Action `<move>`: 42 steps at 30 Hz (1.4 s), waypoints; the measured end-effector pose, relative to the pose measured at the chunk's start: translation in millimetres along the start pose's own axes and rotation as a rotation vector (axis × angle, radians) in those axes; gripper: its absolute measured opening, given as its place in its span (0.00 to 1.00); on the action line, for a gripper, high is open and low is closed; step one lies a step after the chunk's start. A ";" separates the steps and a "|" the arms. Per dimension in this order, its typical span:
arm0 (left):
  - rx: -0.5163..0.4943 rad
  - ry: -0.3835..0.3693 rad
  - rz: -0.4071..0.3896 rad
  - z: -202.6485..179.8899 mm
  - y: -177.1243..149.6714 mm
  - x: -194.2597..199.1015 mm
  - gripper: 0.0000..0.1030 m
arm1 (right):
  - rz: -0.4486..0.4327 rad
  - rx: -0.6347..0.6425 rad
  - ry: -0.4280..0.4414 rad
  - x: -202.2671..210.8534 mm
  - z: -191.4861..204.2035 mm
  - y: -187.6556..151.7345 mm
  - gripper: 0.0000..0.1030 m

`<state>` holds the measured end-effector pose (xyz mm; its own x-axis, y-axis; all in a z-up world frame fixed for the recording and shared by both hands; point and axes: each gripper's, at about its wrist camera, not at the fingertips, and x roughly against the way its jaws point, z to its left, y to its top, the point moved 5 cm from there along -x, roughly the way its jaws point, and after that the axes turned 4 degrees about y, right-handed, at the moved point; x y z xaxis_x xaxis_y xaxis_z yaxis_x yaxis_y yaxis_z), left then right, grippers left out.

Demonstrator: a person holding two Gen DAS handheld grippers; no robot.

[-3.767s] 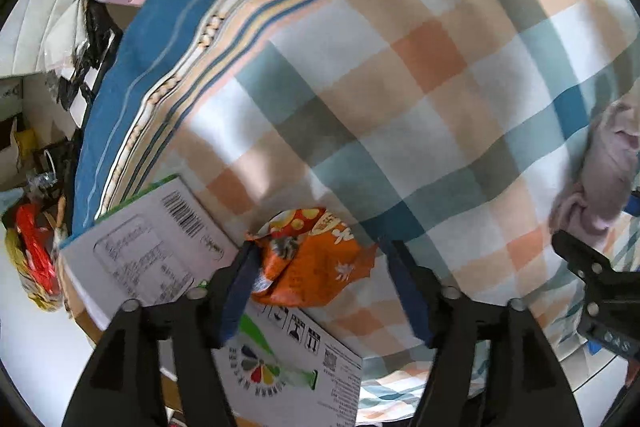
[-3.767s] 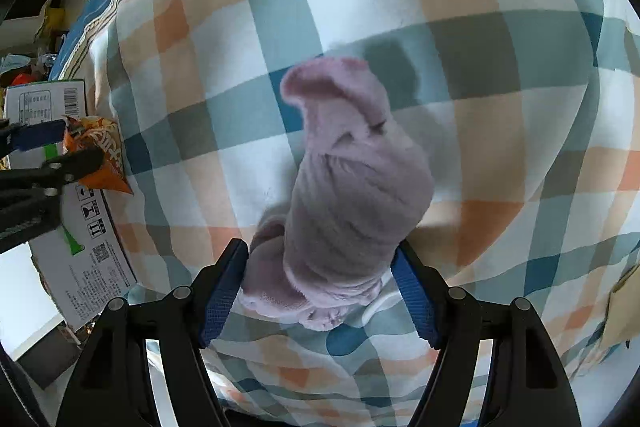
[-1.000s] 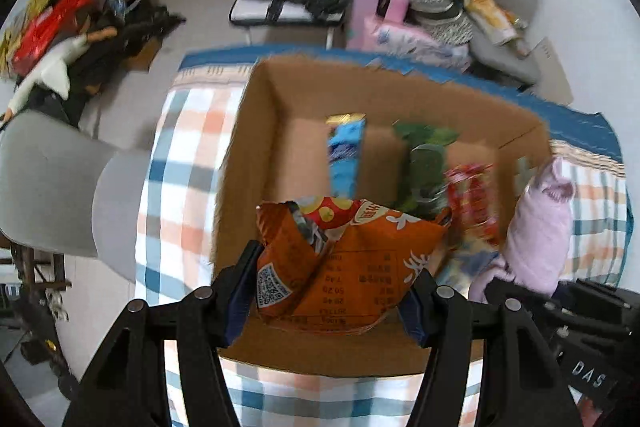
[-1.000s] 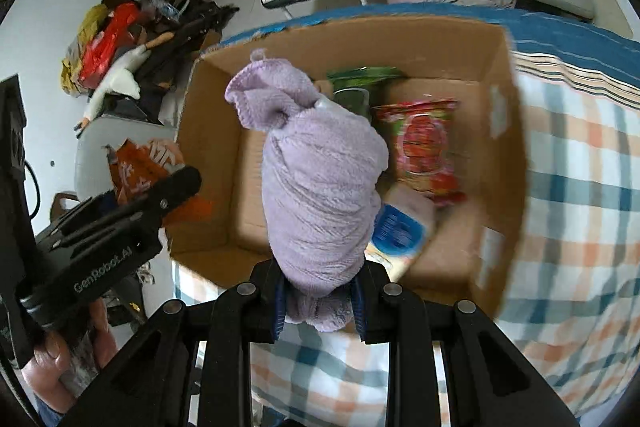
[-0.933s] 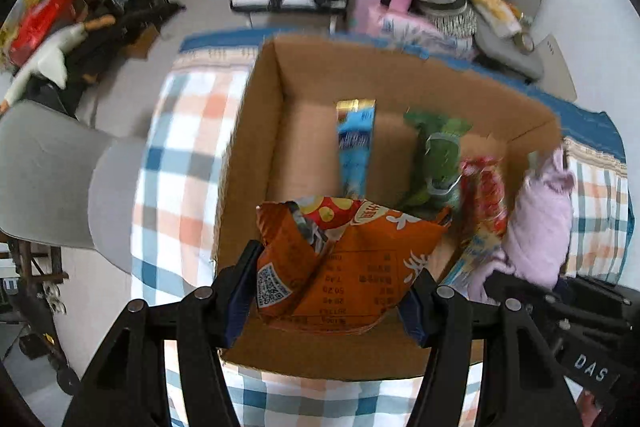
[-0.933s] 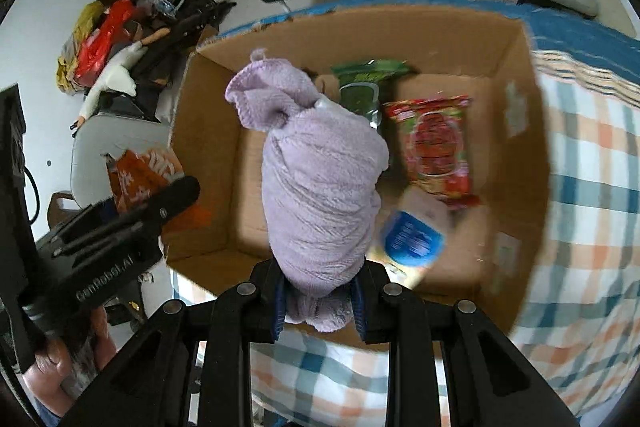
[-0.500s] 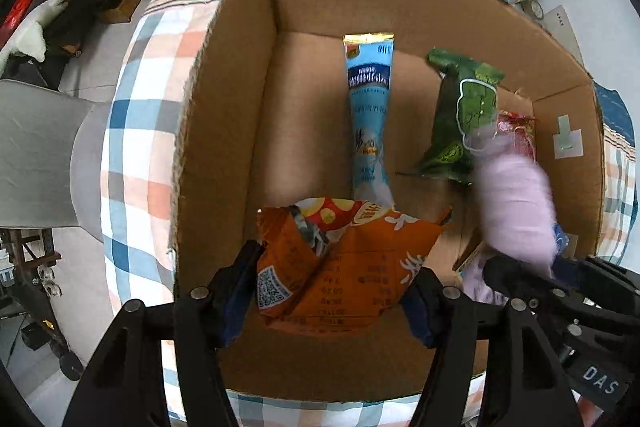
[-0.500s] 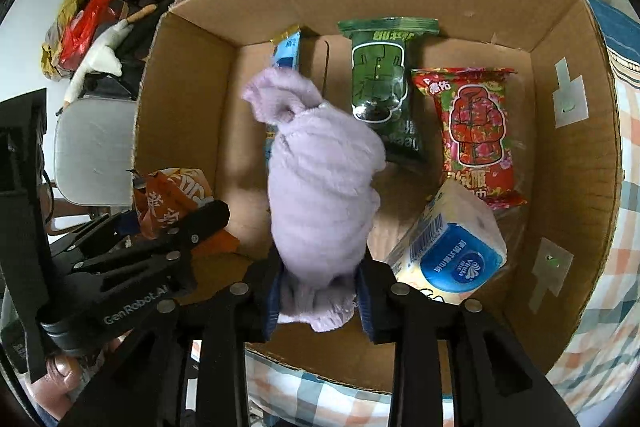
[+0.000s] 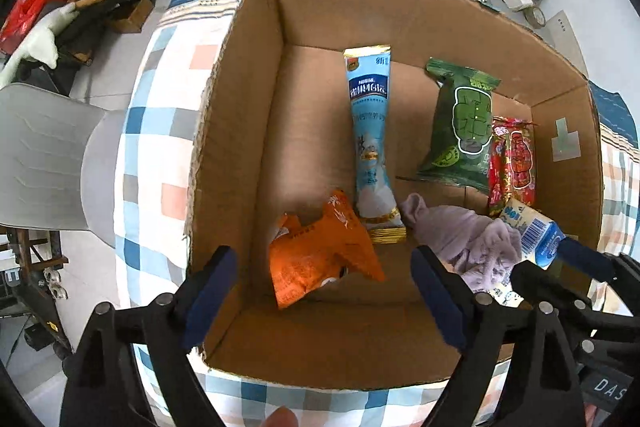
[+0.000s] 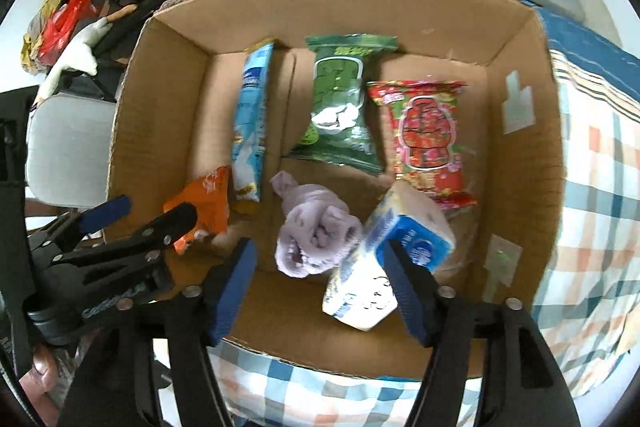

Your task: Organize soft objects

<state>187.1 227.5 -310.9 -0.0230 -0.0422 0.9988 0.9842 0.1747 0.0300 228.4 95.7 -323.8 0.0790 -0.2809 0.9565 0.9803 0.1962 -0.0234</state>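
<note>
Cardboard box (image 9: 256, 75) fills frame centre on checked cloth (image 9: 156, 131); left gripper (image 9: 322, 291) and right gripper (image 10: 320, 287) both spread, empty; orange snack bag (image 9: 320, 259) lower centre on box floor; purple towel (image 10: 314, 231) beside it, centre.

White letters "DAS" show on the right gripper's body (image 9: 608, 385); the snack packets' print is unreadable.

Matt corrugated cardboard box (image 9: 256, 147); glossy orange snack packet (image 9: 316, 259); fuzzy lilac cloth bundle (image 10: 312, 231).
</note>
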 end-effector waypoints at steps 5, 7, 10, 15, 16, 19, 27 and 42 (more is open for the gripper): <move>-0.001 0.020 -0.059 0.4 -2.4 12.5 0.87 | -0.051 -0.008 -0.078 12.6 -12.3 -7.8 0.89; 0.000 0.033 -0.085 -0.2 -3.9 18.2 0.87 | -0.060 -0.012 -0.098 15.7 -16.5 -11.7 0.91; 0.001 0.042 -0.113 -1.3 -5.1 25.1 0.87 | -0.076 -0.017 -0.141 17.7 -23.2 -16.4 0.96; 0.001 0.055 -0.158 -4.7 -10.9 40.6 0.87 | -0.092 -0.037 -0.165 22.7 -33.0 -24.7 0.98; 0.003 0.054 -0.165 -5.4 -11.9 44.8 0.87 | -0.099 -0.042 -0.165 24.1 -33.7 -25.8 0.98; 0.011 0.053 -0.196 -6.2 -17.0 59.4 0.87 | -0.122 -0.048 -0.173 33.7 -35.5 -29.4 0.98; 0.006 0.059 -0.312 -12.0 -47.2 130.4 0.87 | -0.212 -0.036 -0.156 88.9 -31.1 -57.0 0.98; -0.019 0.044 -0.477 -15.7 -121.6 251.3 0.87 | -0.418 -0.009 -0.171 228.2 -9.4 -162.0 0.98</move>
<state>64.4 180.2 -64.1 -0.4662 -0.1551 0.8710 0.8685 0.1072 0.4839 89.4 -9.0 -104.4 -0.3546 -0.1753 0.9184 0.9231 0.0905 0.3737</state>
